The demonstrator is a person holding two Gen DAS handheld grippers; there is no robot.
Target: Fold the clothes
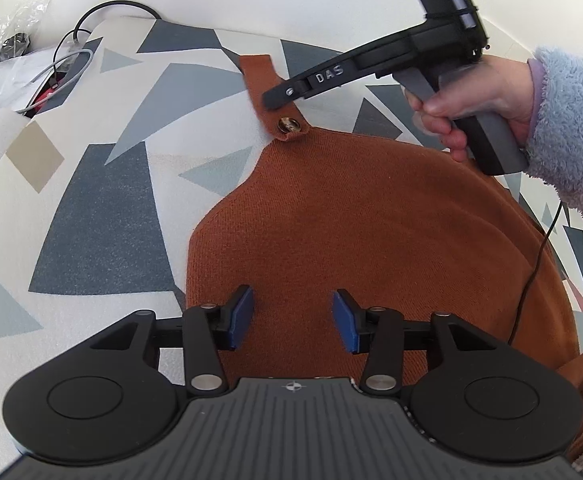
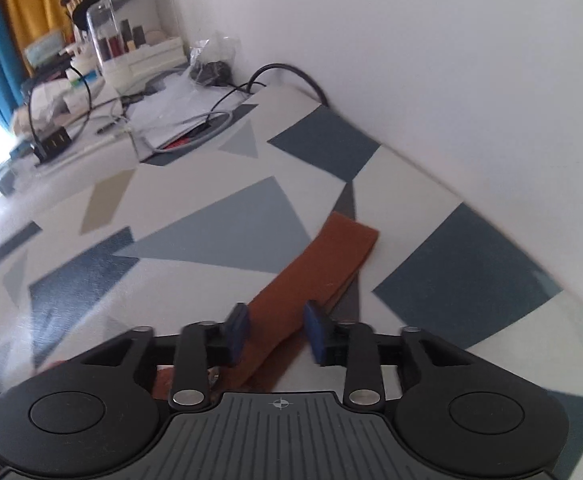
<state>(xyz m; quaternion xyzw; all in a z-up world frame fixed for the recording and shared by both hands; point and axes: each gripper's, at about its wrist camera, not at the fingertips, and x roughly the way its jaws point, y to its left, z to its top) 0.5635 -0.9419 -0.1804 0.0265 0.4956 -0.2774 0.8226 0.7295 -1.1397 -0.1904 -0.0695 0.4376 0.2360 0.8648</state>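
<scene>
A rust garment (image 1: 371, 248) lies on a geometric-patterned mat (image 1: 91, 220) by a white wall (image 2: 411, 60). The left gripper (image 1: 293, 316) gapes over it, empty; the right gripper (image 2: 277, 330) pinches its strap (image 2: 331, 256). Clutter (image 2: 111, 80) crowds the far end.

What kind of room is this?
Probably a bedroom or living room at someone's home. A makeup organizer with brushes sits on a cluttered tabletop, yellow and blue curtains hang behind it, and a rust-brown garment lies on a patterned mat.
</scene>
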